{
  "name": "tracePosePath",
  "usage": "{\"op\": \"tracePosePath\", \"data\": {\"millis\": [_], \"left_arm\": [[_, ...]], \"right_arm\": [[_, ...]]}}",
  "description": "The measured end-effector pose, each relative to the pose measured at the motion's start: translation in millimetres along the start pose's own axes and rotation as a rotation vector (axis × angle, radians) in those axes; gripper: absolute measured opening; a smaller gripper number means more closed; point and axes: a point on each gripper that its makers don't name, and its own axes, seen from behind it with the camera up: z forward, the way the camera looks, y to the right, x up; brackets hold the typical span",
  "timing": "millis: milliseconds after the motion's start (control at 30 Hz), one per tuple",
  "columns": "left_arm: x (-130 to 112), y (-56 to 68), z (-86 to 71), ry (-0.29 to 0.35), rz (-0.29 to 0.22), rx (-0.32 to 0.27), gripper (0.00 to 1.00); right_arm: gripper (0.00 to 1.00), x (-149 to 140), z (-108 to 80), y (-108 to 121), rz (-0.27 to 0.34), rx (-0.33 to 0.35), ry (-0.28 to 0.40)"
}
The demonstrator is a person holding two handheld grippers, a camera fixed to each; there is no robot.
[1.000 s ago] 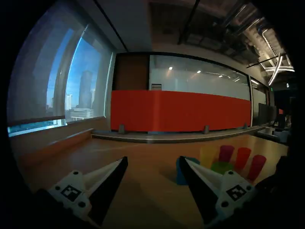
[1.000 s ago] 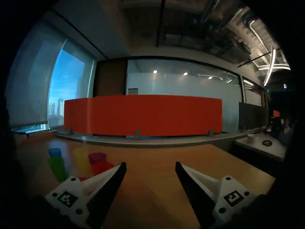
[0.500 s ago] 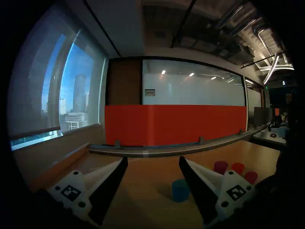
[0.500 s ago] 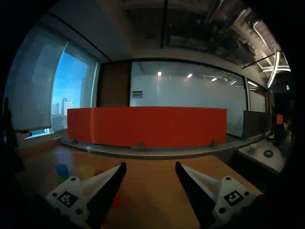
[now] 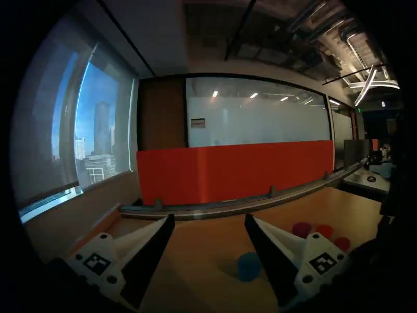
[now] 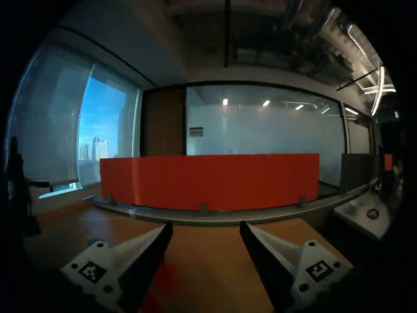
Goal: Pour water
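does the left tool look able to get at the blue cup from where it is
Probably yes: the left tool is open, and the blue cup stands on the table just ahead, close to one finger, with nothing between them.

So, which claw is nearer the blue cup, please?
Left. The blue cup sits just ahead of the left claw; from the right claw it peeks out farther off, leftward.

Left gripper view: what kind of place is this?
Probably an open-plan office on a high floor: a long wooden desk with an orange divider panel, a glass-walled room behind it, and a window onto city towers.
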Motion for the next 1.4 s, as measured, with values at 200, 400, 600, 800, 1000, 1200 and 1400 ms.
{"op": "tracePosePath", "data": {"millis": [200, 400, 600, 800, 1000, 1200, 1400], "left_arm": [[0.8, 2.9, 4.6, -0.01, 0.008, -0.034, 1.0], [2.1, 13.5, 7.2, -0.017, 0.024, -0.106, 1.0], [-0.6, 18.6, 7.8, -0.031, 0.035, -0.147, 1.0], [-5.0, 30.6, 6.2, -0.049, 0.025, -0.22, 1.0], [-6.0, 36.3, 7.8, -0.052, 0.036, -0.253, 1.0], [-6.0, 46.6, 10.4, -0.056, 0.028, -0.298, 1.0], [-4.3, 51.9, 12.6, -0.057, 0.006, -0.333, 1.0]], "right_arm": [[0.99, -0.6, 2.5, -7.7, -0.011, 0.038, -0.015], [0.99, 3.6, 2.3, -27.9, -0.002, 0.146, -0.027], [0.99, 7.2, 1.0, -47.6, -0.009, 0.251, -0.042], [0.99, 14.7, -1.6, -65.9, -0.016, 0.338, -0.039], [0.99, 14.6, -3.9, -78.4, -0.02, 0.399, -0.041], [0.99, 14.0, -6.5, -91.6, -0.019, 0.466, -0.052], [0.99, 18.0, -9.7, -102.3, -0.015, 0.521, -0.048]]}}
